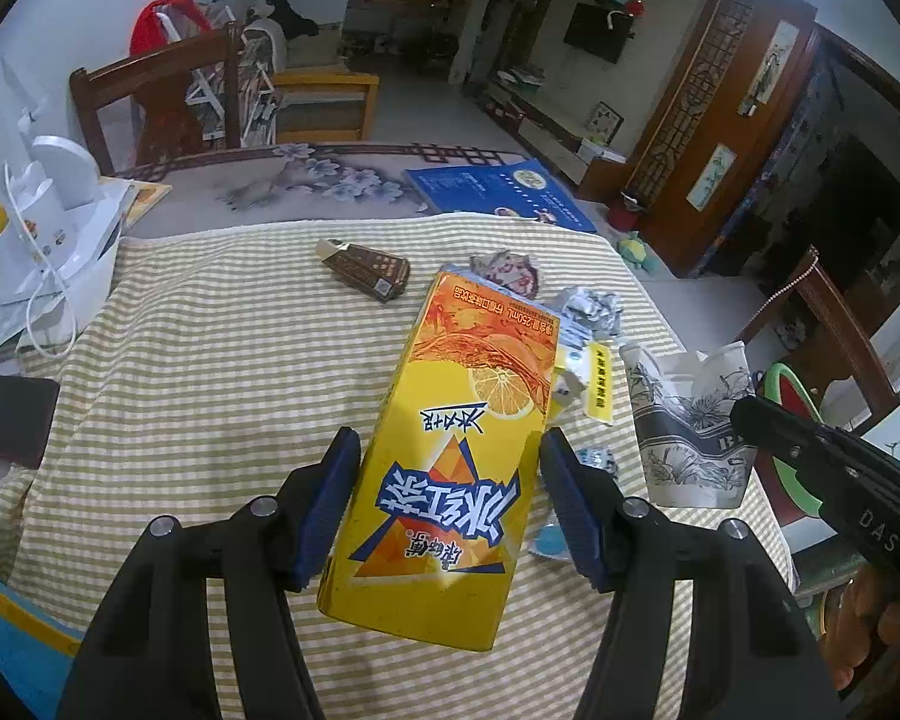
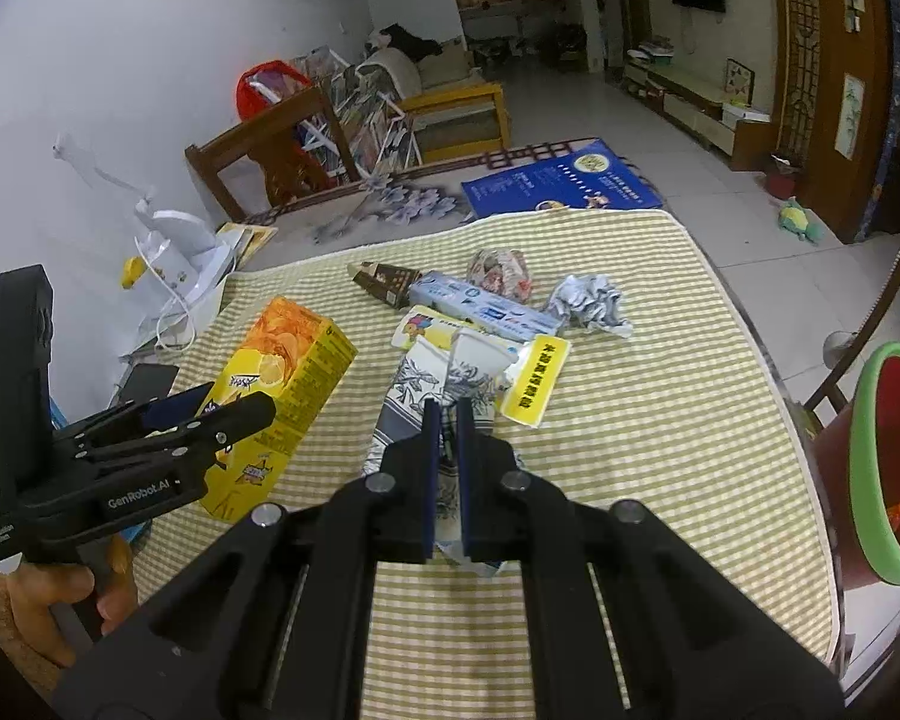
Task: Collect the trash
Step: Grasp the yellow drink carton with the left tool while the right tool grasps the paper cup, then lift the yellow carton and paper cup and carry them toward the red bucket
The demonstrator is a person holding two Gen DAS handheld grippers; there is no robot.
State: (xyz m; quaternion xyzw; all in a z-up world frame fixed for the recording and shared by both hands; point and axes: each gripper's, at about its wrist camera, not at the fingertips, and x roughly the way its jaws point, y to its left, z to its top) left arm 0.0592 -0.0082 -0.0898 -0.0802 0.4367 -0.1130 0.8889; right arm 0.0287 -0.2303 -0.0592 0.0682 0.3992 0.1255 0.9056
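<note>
Two pieces of trash are up off the striped cloth (image 2: 660,420) at once, mid-collection. Biggest, the bin (image 2: 870,468) with its green rim waits at the near right edge. The left gripper (image 1: 444,498) stands half open, clamping a glossy yellow carton (image 1: 450,462). The right gripper (image 2: 447,414) is pinched tight on a crushed patterned paper cup (image 2: 426,384). Next, probably, both swing right to the bin; crumpled paper (image 2: 588,300) remains far.

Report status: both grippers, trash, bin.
Left gripper shut on yellow carton. Right gripper pinching paper cup. Bin at table's right edge, path open.
</note>
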